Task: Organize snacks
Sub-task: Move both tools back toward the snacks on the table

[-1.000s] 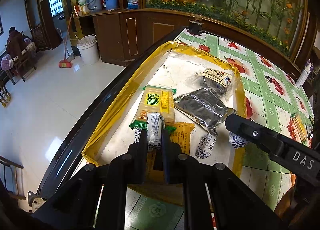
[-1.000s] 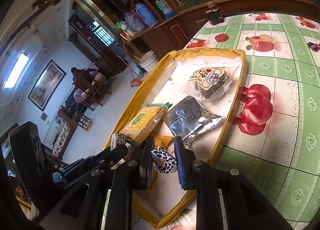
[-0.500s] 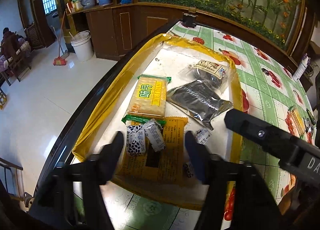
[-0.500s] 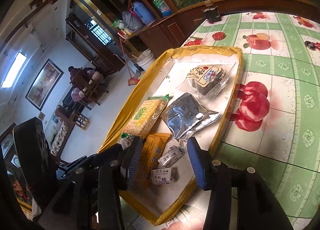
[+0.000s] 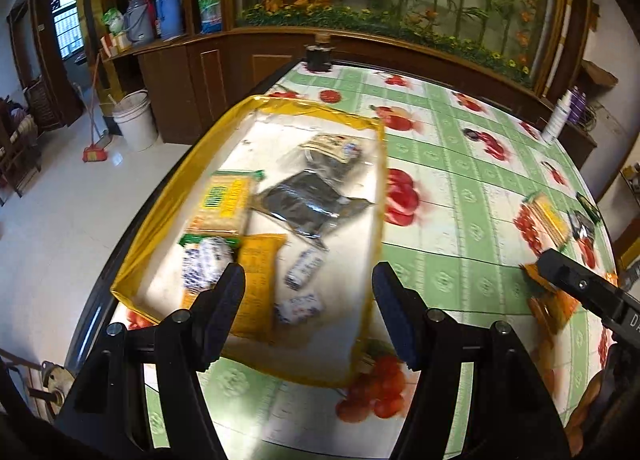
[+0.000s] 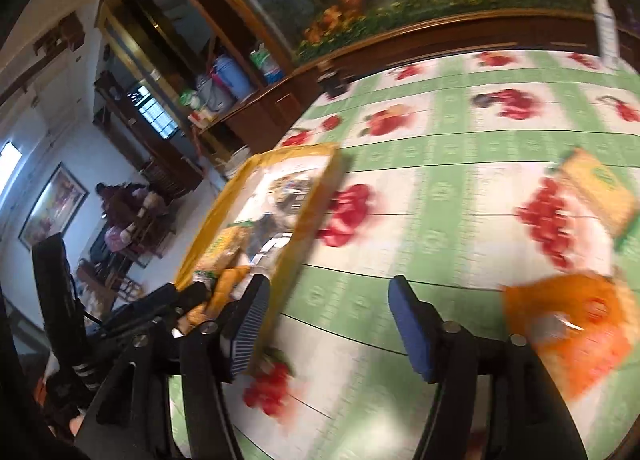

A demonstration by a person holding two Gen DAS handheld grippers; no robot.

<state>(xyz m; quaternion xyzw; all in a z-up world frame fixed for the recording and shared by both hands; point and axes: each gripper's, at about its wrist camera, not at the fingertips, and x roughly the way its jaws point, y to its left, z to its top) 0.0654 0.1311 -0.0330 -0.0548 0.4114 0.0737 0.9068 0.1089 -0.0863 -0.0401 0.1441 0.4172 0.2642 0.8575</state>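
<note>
Two small candies (image 5: pixel 298 306) released a second ago now lie loose in the yellow tray (image 5: pixel 168 200); left gripper (image 5: pixel 308 304) apart, empty; right gripper (image 6: pixel 328 324) opening, empty, facing the orange packet (image 6: pixel 572 324) outside the tray

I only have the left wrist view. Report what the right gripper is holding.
Observer: Nothing. The right gripper has its jaws opening, with only bare tablecloth between them.
Operator: Name the loose snack nearest to it.
Observer: An orange packet, blurred, lies on the cloth just to the right of the jaws in the right wrist view, not between them.
</note>
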